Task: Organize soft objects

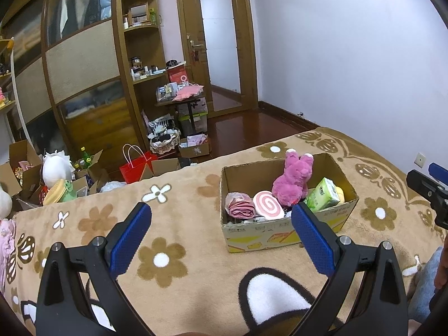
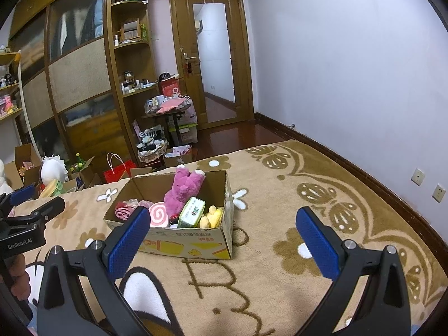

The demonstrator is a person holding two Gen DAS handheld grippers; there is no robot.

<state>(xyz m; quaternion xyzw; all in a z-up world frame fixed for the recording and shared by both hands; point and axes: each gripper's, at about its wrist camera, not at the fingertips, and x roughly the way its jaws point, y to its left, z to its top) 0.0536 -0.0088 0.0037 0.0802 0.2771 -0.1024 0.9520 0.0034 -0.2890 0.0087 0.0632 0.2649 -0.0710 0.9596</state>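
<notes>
Left tool: your left gripper (image 1: pixel 221 215) hangs over the tan flower-print plush blanket (image 1: pixel 182 224), jaws spread wide, nothing between the blue pads.
Right tool: right gripper (image 2: pixel 222 219), same deal, wide apart & empty, near the box's right side.
Box: brown open-top cardboard box (image 2: pixel 196 242) sits on the blanket, just ahead of both tools.
Contents: pink plush bear (image 2: pixel 182 189) leaning on the back wall; pink-white swirl cushion (image 2: pixel 158 214); green tissue pack (image 2: pixel 191 212); yellow plush toy (image 2: pixel 212 217); crumpled pink cloth (image 2: pixel 124 210) at the left end.
Stage: looks like most soft stuff is already boxed, prob near the end.
Next grab: I can't tell which item is meant; nothing loose shows on the blanket nearby.
Tip: if you tidy inside, come straight down, pinch the bear mid-body, squeeze gently, since plush gives.
Watch: box is light; a sideways nudge on the rim will prob slide it. Keep the 2 tools apart.
</notes>
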